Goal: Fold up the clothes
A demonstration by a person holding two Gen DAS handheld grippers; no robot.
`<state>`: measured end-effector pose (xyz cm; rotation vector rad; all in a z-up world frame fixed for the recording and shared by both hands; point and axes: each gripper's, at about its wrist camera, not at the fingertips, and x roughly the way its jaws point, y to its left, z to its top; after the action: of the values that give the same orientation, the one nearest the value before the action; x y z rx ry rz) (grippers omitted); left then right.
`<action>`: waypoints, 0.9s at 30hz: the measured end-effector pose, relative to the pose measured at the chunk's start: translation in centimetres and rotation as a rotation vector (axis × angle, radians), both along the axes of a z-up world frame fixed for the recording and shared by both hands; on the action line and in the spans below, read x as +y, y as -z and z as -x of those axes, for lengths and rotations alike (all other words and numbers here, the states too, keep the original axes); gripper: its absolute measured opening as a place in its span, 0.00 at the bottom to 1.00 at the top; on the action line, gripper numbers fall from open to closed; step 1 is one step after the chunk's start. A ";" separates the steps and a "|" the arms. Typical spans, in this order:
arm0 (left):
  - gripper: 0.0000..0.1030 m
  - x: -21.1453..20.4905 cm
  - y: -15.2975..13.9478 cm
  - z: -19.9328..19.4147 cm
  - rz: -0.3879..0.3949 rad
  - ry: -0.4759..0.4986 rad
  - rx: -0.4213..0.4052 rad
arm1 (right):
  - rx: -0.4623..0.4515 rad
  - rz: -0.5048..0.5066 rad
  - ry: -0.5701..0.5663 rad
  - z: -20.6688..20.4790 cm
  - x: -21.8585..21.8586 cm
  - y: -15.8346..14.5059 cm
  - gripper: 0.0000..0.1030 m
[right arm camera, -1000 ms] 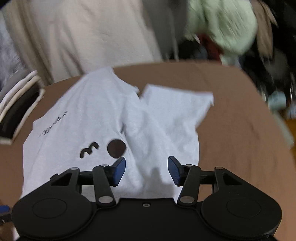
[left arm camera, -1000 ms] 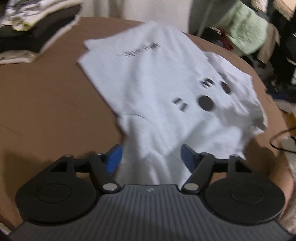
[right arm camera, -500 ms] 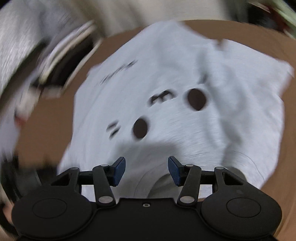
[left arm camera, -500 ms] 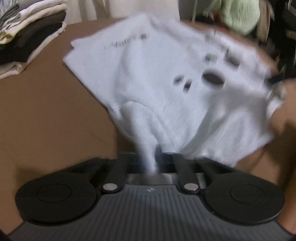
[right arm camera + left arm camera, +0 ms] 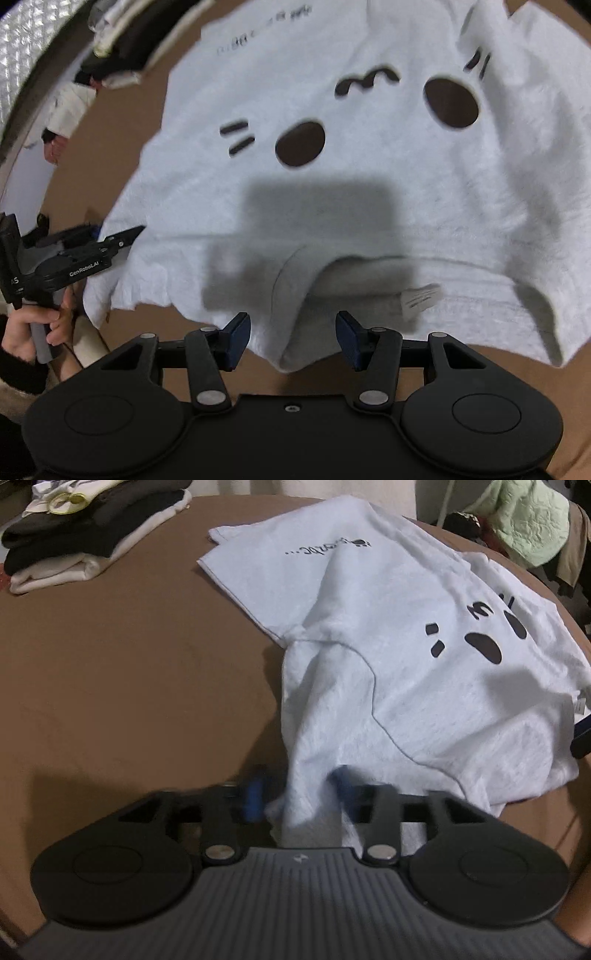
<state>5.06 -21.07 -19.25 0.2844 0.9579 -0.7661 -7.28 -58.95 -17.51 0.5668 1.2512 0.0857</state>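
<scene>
- Brown cloth covered the round table [image 5: 110,672], with a stack of folded clothes [image 5: 85,535] at its far left edge and a cluttered room behind, a pale green quilted garment [image 5: 524,517] hanging at the far right.
- A white T-shirt [image 5: 369,177] with a black cartoon face lay spread, print up, across the middle and right of the table, rumpled, its collar and label toward the near edge.
- The left gripper [image 5: 295,797] sat low over the shirt's near left sleeve; its jaws were opening, a ridge of sleeve fabric stood between the blue pads, and the pads no longer appeared to press it.
- The right gripper [image 5: 291,336] hovered at the collar with jaws apart; the collar's fold lay between them, but nothing was clamped.
- In the right wrist view a hand [image 5: 33,325] held the left gripper's handle at the shirt's left edge.
- The step in hand looked like laying the shirt flat before the first fold.
- To do it well, I judged, the sleeve should be let fall cleanly and the ridge from sleeve to hem smoothed out.
- The next grips would best take matching points, shoulder and hem on one side, pinching both layers.
- Risk: soft knit bunches easily, so a shallow pinch would drag one layer and skew the fold.
</scene>
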 end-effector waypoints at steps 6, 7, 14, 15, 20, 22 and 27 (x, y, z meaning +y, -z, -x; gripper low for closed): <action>0.07 -0.1 -0.5 0.5 0.020 0.027 -0.031 | -0.092 -0.068 -0.151 -2.7 1.1 0.3 0.15; 0.06 -0.1 -1.0 0.8 0.032 0.041 -0.028 | -0.120 -0.085 -0.213 -3.0 1.8 0.0 0.05; 0.07 2.4 -5.2 1.6 0.081 0.076 -0.014 | 0.033 0.135 -0.545 -1.0 7.8 -3.7 0.05; 0.08 2.5 -4.7 1.1 0.075 0.076 0.023 | 0.059 0.141 -0.530 -0.9 7.7 -3.3 0.05; 0.25 1.8 -1.5 0.9 -0.082 0.079 0.056 | 0.179 0.125 -0.456 -1.5 7.7 -0.2 0.07; 0.39 2.4 -2.0 0.6 -0.084 0.070 0.049 | 0.178 0.118 -0.481 -1.6 8.4 0.0 0.09; 0.53 5.7 -4.5 -1.8 0.010 -0.041 0.028 | 0.121 0.073 -0.559 -0.4 9.0 -2.0 0.38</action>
<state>6.83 -15.36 -14.74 0.2447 0.9832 -0.7388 -6.84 -49.94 -15.47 0.1465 1.4972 0.4769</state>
